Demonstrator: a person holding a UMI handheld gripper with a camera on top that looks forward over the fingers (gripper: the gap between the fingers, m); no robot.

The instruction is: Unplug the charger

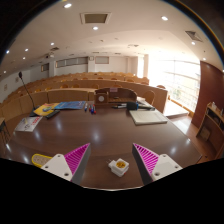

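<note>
The gripper (110,160) hovers over the brown wooden counter (110,130), fingers spread wide around a small white charger block (119,167), seemingly lined up to grasp it.

A meeting room: long wooden conference table (100,135) (dark, polished), ceiling downlights (95,27), big windows (185,80).

2 pale fingers (72,163) (striped magenta pads (147,157))

No readable text, label, brand, number or sign found. Printing on book (29,123) on table (100,135) too small to be read.
</note>
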